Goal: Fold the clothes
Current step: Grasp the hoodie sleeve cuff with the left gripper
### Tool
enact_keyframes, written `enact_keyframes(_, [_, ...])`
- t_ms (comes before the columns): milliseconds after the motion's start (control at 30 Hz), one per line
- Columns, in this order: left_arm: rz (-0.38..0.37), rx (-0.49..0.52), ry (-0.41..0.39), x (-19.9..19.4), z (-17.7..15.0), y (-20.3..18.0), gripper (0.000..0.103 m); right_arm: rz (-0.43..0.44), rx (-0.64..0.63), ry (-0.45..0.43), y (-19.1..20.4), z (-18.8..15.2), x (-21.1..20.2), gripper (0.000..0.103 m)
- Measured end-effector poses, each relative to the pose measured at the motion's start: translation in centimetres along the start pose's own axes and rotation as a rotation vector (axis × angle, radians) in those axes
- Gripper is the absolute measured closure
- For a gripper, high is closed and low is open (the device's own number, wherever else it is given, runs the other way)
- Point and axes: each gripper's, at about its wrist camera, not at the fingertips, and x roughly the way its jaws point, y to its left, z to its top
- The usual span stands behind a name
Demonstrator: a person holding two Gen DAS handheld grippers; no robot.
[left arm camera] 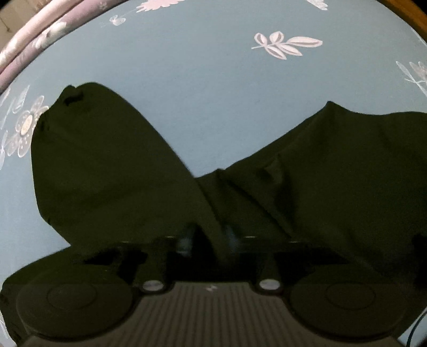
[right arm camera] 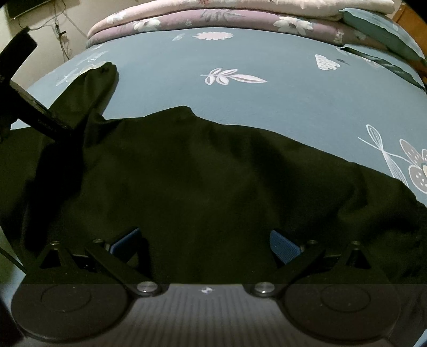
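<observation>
Through my left wrist camera, my left claw has its two fingers drawn together on a ridge of the dark garment, pinching the cloth between the pads. From that pinch the fabric fans out: one rounded lobe reaches toward ten o'clock, another broad sheet runs off toward three o'clock. Behind it, from eleven through two o'clock, lies the blue bedsheet with pale leaf and flower prints. Folded bedding sits at the eleven o'clock edge.

Through my right wrist camera, my right claw stands wide apart, blue pads at eight and four o'clock, with the garment lying flat beneath and between them; nothing is gripped. The cloth fills the middle, one sleeve-like end stretching to ten o'clock. My left claw's body enters at nine o'clock. The sheet spreads toward twelve, stacked bedding beyond.
</observation>
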Motion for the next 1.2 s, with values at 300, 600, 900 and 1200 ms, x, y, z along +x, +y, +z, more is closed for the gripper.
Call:
enact_keyframes(300, [0.035, -0.048, -0.074, -5.0, -4.0, 2.3, 0.099, -0.033, -0.040, 0.026, 0.7, 0.2, 0.3, 0.000])
enact_keyframes(600, [-0.002, -0.171, -0.017, -5.8, -10.4, 4.5, 0.099, -0.076, -0.062, 0.077, 1.4, 0.8, 0.8, 0.000])
enact_keyframes(900, [-0.168, -0.205, -0.038, -5.1, -12.4, 6.3, 0.085, -0.109, -0.062, 0.121, 2.0, 1.2, 0.9, 0.000])
enact_keyframes(1200, [-0.329, -0.375, -0.135, -4.1, -9.6, 13.4, 0.047, -0.179, -0.013, 0.114, 3.3, 1.5, 0.3, 0.000])
